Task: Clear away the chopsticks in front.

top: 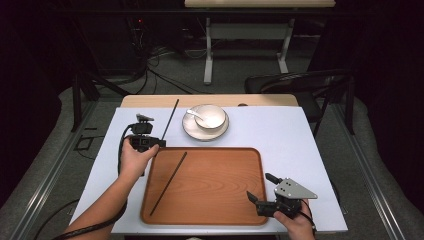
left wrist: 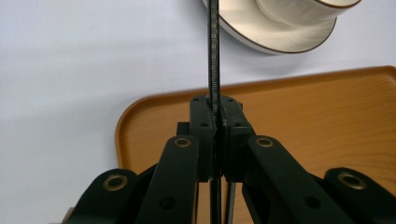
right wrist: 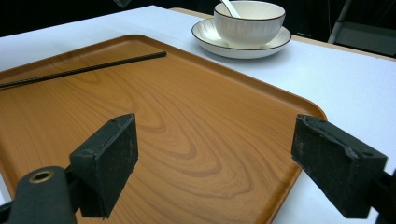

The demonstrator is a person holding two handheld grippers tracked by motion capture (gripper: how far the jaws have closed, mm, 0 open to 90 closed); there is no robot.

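Judging by the tray, one chopstick already lies on its left half; the second chopstick is clamped in the left hand-held gripper just off the tray's far-left corner. At the near-right corner, the right hand-held gripper hangs spread, empty.

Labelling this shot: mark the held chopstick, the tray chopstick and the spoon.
held chopstick (top: 170, 120), high view, mid-shaft above the left gripper.
tray chopstick (top: 169, 183), high view, middle of the shaft.
spoon (top: 196, 115), high view, its handle in the bowl.
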